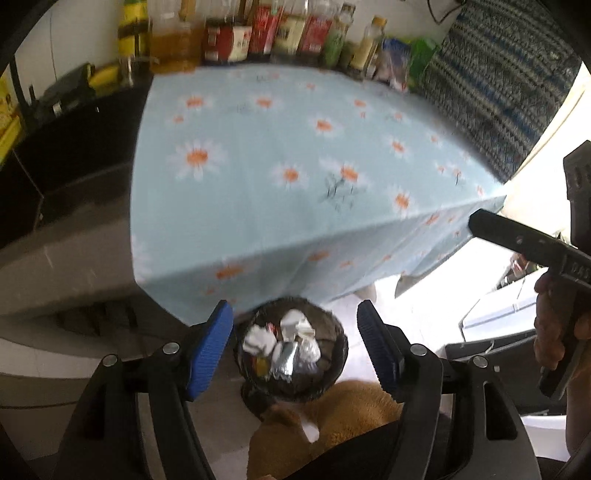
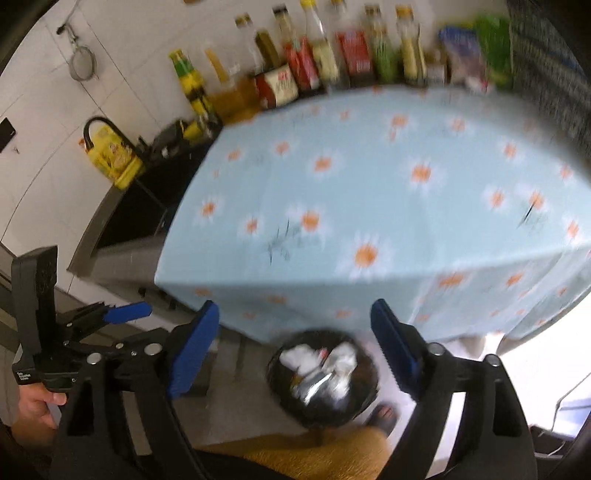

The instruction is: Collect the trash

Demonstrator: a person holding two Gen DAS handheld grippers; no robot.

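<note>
Trash is all sitting in the bin on the floor by the table, both my left gripper and right gripper have fingers wide open and empty, so swinging low I'd probably just kick the bin over.

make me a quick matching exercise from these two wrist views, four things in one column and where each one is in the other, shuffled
Things:
1. trash bin
2. sauce bottles
3. yellow oil jug
4. crumpled foil

Places:
A. in a row along the far edge of the flowered tablecloth, by the wall
B. on the floor below the near edge of the table
C. inside the bin, among white paper scraps
D. on the dark counter left of the table

Pairs: 1-B, 2-A, 3-D, 4-C
</note>
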